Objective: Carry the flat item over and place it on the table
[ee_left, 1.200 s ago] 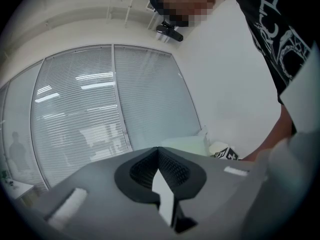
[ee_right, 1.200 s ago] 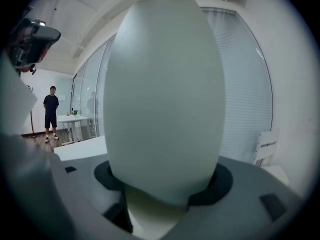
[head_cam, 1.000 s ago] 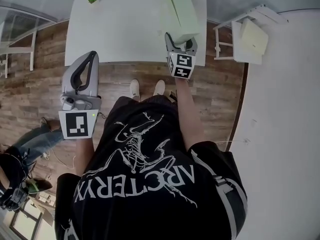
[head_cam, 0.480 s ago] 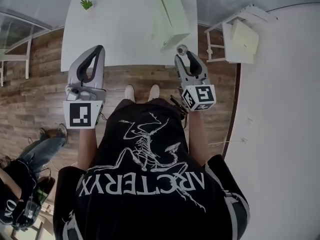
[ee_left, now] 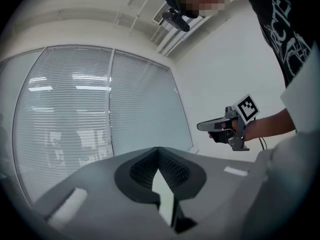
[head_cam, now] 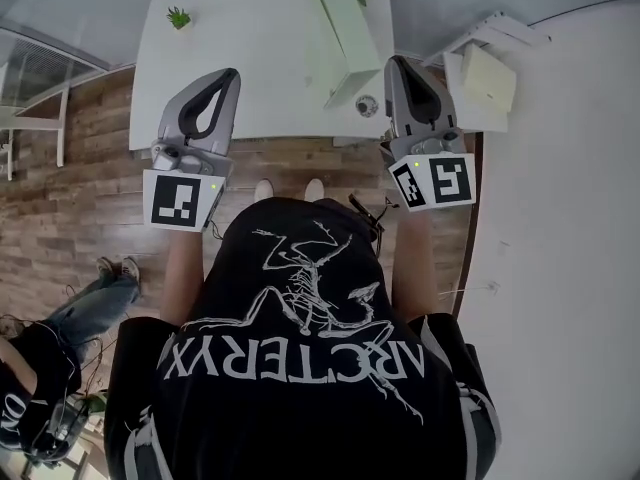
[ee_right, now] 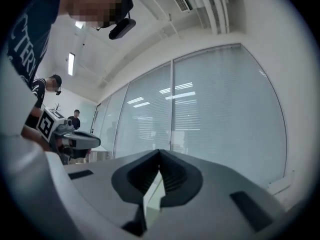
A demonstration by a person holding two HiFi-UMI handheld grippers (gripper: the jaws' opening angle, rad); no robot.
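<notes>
— Where is the flat item?

— The pale green flat item (head_cam: 343, 28) lies on the white table (head_cam: 240, 58), toward its right side, with one end close to the near edge. That is where the task wants it. We can't tell from here whether it sits quite flat.

— Are we holding it?

— No. Our right gripper (head_cam: 398, 65) is just beside that near end but apart from it. Its own view shows the jaws pressed together with nothing between them, aimed up at the window blinds (ee_right: 215, 114). Our left gripper (head_cam: 228, 76) is also closed and empty, over the table's near edge and well away from the item.

— Why hold them like that?

— We judge it a resting pose. Both are raised in front of our chest and point off the table, so neither can nudge the item.

— Anything else close by?

— A small round thing (head_cam: 367, 105) at the table's edge beside the item, though we can't tell what it is. There is also a little plant (head_cam: 179, 17) at the far left corner.
</notes>
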